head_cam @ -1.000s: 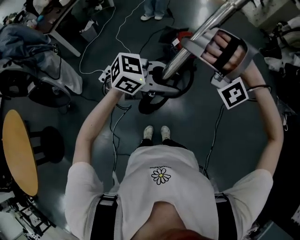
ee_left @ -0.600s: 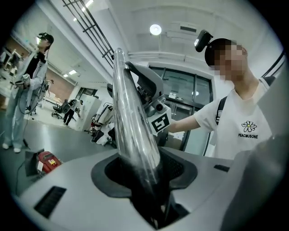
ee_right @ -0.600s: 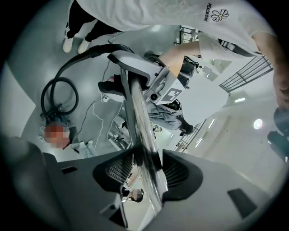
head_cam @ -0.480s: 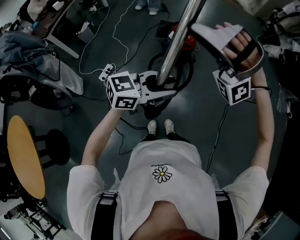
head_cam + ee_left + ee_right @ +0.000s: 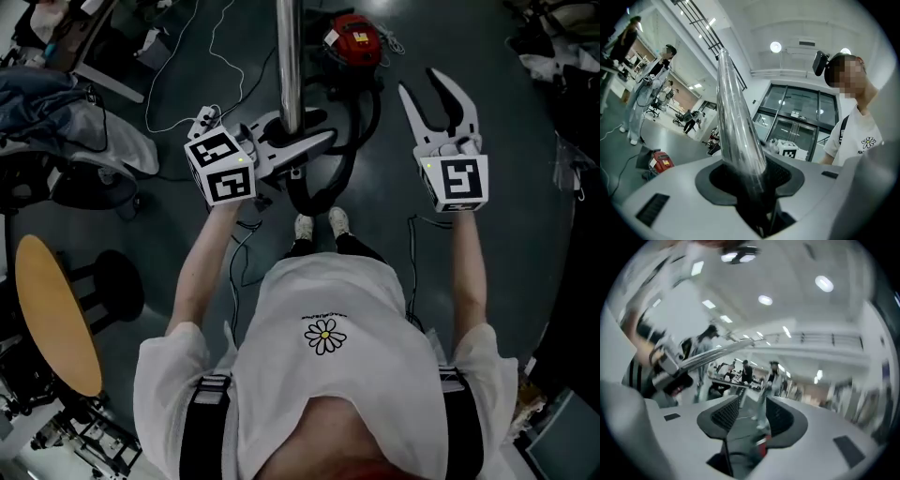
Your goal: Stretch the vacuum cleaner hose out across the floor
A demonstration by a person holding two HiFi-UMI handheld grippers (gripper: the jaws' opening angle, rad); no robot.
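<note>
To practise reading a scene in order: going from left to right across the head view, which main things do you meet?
Round wooden tabletop → metal tube → red vacuum cleaner → right gripper.

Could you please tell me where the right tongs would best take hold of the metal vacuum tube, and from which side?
Grip the bare straight shaft of the metal tube, just beyond the left tongs, whose jaws have just been closing on it. The right tongs stand open and empty to its right, so probably come in from that side, jaws across the tube.
</note>
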